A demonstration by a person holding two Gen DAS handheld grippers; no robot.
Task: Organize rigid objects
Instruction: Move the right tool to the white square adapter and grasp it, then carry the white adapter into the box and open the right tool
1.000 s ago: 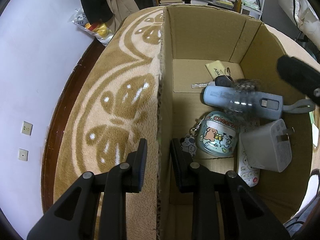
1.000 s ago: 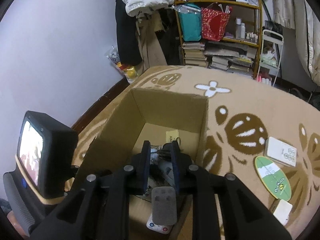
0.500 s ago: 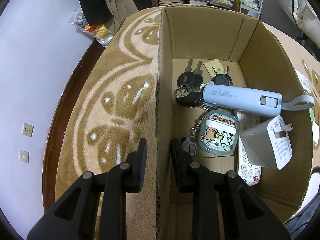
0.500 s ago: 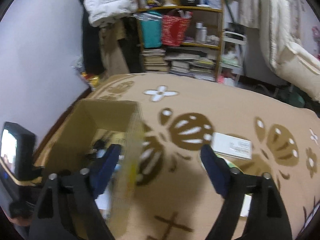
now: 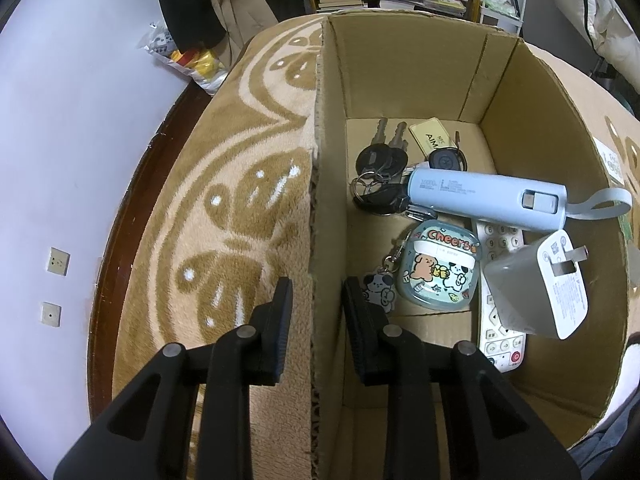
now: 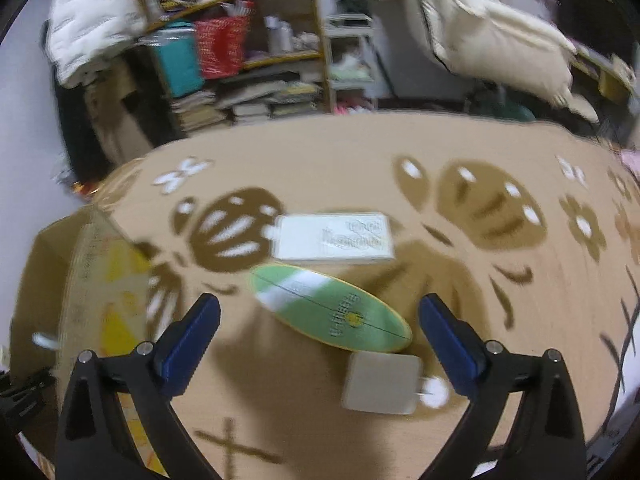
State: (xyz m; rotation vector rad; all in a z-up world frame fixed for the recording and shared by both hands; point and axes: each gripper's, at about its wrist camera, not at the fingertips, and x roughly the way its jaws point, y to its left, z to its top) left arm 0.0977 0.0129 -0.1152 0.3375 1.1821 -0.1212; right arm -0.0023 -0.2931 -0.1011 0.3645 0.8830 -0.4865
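Observation:
My left gripper (image 5: pixel 315 307) is shut on the left wall of the cardboard box (image 5: pixel 320 184). Inside lie a bunch of keys (image 5: pixel 378 176), a blue power bank (image 5: pixel 488 197), a cartoon earbud case (image 5: pixel 438 266), a grey charger plug (image 5: pixel 538 286) and a white remote (image 5: pixel 498 320). My right gripper (image 6: pixel 320 320) is open and empty above the blanket. Between its fingers lie a green oval board (image 6: pixel 332 306), a white flat box (image 6: pixel 334 237) and a small grey square block (image 6: pixel 382 382). The box corner (image 6: pixel 80 264) shows at the left.
A brown patterned blanket (image 6: pixel 400 168) covers the surface. A bookshelf (image 6: pixel 248 72) with books and bags stands behind. A pale wall (image 5: pixel 60 160) and dark wooden edge (image 5: pixel 120 216) lie left of the box. A white quilt (image 6: pixel 500 40) hangs at the right.
My right gripper dropped the keys into the box, opened wide and swung right over the blanket's loose objects. My left gripper has kept hold of the box wall.

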